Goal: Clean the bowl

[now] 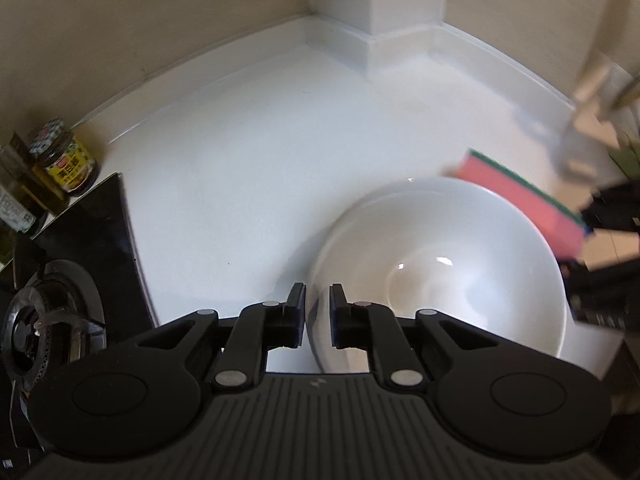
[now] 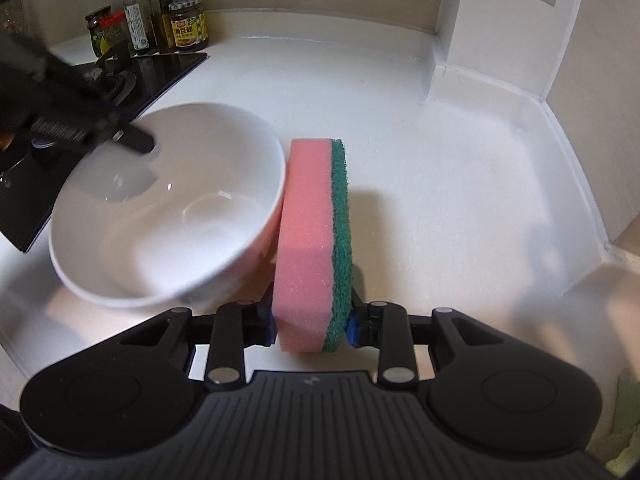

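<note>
Bowl [image 2: 160, 216]: white, tipped on the white countertop [image 2: 420, 128] so its opening faces toward 4 o'clock in the right wrist view; inside looks bare and glossy.
Bowl's place: at 9 o'clock from the sponge, just beside the black cooktop [image 2: 160, 72]; in the left wrist view it fills the 4 o'clock part of the frame.
Left gripper [image 1: 318, 300]: clenched on the bowl's rim — one finger inside the wall, one outside, the rim running up between them.
Right gripper [image 2: 312, 322]: grasping the sponge [image 2: 308, 240] by its near end, blue pads pressed to both faces.
Sponge: pink foam with a green scouring layer, held on edge; pink face turned toward the bowl and touching or nearly touching its outer wall — I cannot tell which.
Cooktop: at 10 o'clock in the right wrist view, with a gas burner [image 1: 44, 320] at 8 o'clock in the left wrist view.
Jars and bottles [image 2: 160, 20]: clustered at 11 o'clock behind the cooktop, against the wall; one jar [image 1: 66, 156] has a yellow label and a checked lid.
</note>
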`<state>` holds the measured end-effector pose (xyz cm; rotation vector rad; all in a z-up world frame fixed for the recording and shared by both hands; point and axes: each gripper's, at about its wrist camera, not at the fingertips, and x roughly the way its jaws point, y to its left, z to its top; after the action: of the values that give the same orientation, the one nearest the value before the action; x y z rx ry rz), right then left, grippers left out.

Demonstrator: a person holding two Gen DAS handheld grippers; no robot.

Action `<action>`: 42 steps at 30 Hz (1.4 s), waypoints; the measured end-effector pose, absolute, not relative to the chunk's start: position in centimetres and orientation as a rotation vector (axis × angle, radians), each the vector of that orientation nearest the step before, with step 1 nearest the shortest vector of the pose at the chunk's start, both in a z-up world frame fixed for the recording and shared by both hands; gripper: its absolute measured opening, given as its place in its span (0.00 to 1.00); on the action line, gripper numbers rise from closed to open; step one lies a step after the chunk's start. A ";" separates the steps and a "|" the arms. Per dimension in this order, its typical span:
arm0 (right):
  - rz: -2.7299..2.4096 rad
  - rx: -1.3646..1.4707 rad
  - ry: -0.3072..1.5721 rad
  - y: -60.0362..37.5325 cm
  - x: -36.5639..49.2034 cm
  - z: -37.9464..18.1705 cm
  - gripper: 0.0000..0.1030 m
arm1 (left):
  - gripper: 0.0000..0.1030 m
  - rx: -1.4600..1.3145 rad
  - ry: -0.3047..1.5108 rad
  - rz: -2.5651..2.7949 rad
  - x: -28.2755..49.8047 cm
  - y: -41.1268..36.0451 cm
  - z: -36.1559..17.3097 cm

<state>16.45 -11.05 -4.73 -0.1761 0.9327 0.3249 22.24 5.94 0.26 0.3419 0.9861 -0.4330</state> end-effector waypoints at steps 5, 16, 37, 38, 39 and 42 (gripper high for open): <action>0.322 -0.174 0.931 -11.1 15.5 -5.0 0.26 | 0.17 0.376 0.976 -0.512 24.6 5.0 0.2; 0.345 -0.137 0.916 -10.7 15.6 -5.0 0.26 | 0.14 0.332 1.016 -0.281 21.4 5.1 0.1; 0.459 -0.122 0.894 -12.9 16.1 -5.3 0.26 | 0.21 0.219 1.027 -0.073 22.7 3.5 -0.3; 0.467 -0.116 0.894 -13.2 16.4 -5.3 0.26 | 0.20 0.220 1.033 -0.071 22.3 3.5 -0.3; 0.478 -0.115 0.892 -13.4 16.5 -5.4 0.26 | 0.20 0.223 1.040 -0.071 21.9 3.5 -0.2; 0.508 -0.135 0.889 -13.6 16.8 -5.4 0.26 | 0.21 0.264 1.057 -0.121 21.0 3.7 0.1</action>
<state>16.79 -13.59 -5.36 -0.1348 0.8892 0.5078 21.05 3.66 0.13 0.2640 1.0566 -0.1212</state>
